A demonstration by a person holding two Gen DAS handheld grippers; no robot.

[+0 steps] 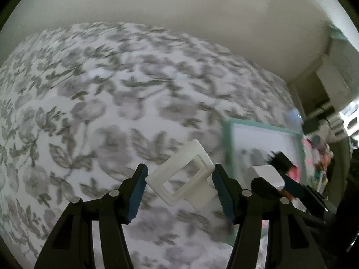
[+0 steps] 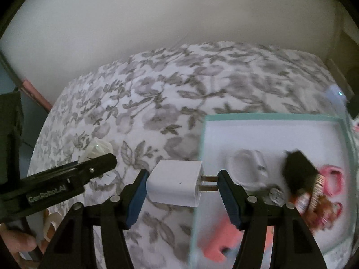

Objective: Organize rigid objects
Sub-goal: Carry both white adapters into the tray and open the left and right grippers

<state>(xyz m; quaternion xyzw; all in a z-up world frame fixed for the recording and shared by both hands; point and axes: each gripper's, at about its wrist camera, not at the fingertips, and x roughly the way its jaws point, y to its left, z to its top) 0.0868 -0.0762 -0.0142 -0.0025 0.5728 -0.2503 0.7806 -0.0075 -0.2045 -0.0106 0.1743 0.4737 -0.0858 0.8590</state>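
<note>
My left gripper (image 1: 179,179) is shut on a white rectangular plastic frame (image 1: 182,176), held tilted above the floral bedspread (image 1: 101,112). My right gripper (image 2: 180,185) is shut on a white USB wall charger (image 2: 174,182), its prongs against the right finger. It hangs just left of a shallow white box with a mint-green rim (image 2: 269,117), which also shows in the left wrist view (image 1: 228,143). The box holds a black brush (image 2: 299,170), pink pieces (image 2: 221,235), a white round object (image 2: 246,165) and small items. The left gripper's body (image 2: 67,179) shows at the left of the right wrist view.
A white wall (image 2: 157,22) rises behind the bed. A small clear and white object (image 2: 98,149) lies on the bedspread near the left gripper. Shelving and clutter (image 1: 332,112) stand beyond the bed's right edge.
</note>
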